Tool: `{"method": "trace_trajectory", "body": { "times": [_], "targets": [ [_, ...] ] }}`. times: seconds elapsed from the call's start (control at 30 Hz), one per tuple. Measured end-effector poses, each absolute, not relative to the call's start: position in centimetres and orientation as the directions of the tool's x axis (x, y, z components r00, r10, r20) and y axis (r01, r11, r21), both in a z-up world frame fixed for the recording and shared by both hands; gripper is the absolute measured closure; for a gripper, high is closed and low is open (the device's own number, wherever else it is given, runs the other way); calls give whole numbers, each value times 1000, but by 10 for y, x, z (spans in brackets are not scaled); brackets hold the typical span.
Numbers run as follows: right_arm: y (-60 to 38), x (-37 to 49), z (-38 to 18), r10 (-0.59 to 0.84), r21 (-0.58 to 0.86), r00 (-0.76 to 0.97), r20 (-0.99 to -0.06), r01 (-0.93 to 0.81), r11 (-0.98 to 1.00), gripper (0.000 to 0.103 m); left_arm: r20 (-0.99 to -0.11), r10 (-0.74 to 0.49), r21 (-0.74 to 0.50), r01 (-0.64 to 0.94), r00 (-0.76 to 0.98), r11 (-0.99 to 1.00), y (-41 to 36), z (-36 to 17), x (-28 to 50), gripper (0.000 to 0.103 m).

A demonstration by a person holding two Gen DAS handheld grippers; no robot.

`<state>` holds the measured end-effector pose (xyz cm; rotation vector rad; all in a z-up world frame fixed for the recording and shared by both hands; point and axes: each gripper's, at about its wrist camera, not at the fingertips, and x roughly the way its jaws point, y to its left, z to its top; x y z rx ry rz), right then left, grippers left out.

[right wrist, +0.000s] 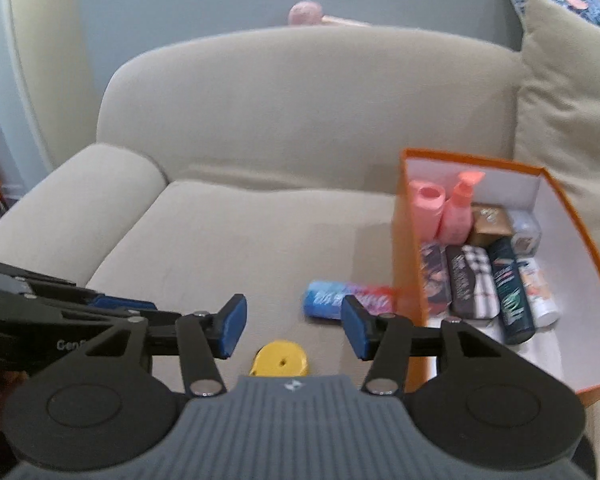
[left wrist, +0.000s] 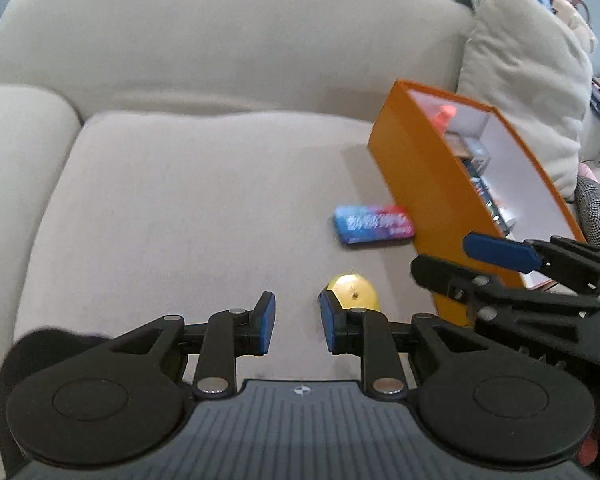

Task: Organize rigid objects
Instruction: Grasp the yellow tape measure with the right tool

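Judging by the filled orange box [right wrist: 410, 240] at right, most is sorted; a blue tin [right wrist: 340, 300] and yellow disc [right wrist: 279, 360] lie beside it on the sofa cushion [right wrist: 228, 240]; left gripper [left wrist: 297, 322] and right gripper [right wrist: 292, 326] gape empty.

1 orange box [right wrist: 408, 264], 1 yellow disc [right wrist: 279, 362], 1 blue-red pack [left wrist: 374, 224].

You're in a home living room: a beige fabric sofa [right wrist: 284, 120] fills the view, its rounded armrest [right wrist: 80, 200] at nine o'clock, a loose cushion [right wrist: 568, 120] at two o'clock against a blue-grey wall [right wrist: 180, 4], and an orange box [right wrist: 410, 248] of toiletries sitting on the seat
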<state>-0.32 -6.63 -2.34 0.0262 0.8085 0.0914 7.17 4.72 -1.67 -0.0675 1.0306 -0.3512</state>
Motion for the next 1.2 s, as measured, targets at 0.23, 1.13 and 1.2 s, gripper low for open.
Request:
{"method": "trace_trajectory", "body": {
  "times": [0.23, 1.13, 1.2],
  "targets": [
    [-52, 18, -57, 82, 62, 566, -820, -55, 997, 50, -862, -271, -173, 253, 429, 952, 51, -38, 82, 65],
    [-45, 74, -129, 49, 66, 342, -939, 37, 997, 46, -911, -222, -154, 212, 348, 965, 68, -83, 114, 43],
    [-44, 75, -129, 49, 65, 340, -939, 35, 997, 46, -911, -220, -152, 211, 350, 966, 67, -83, 113, 43]
  ]
}}
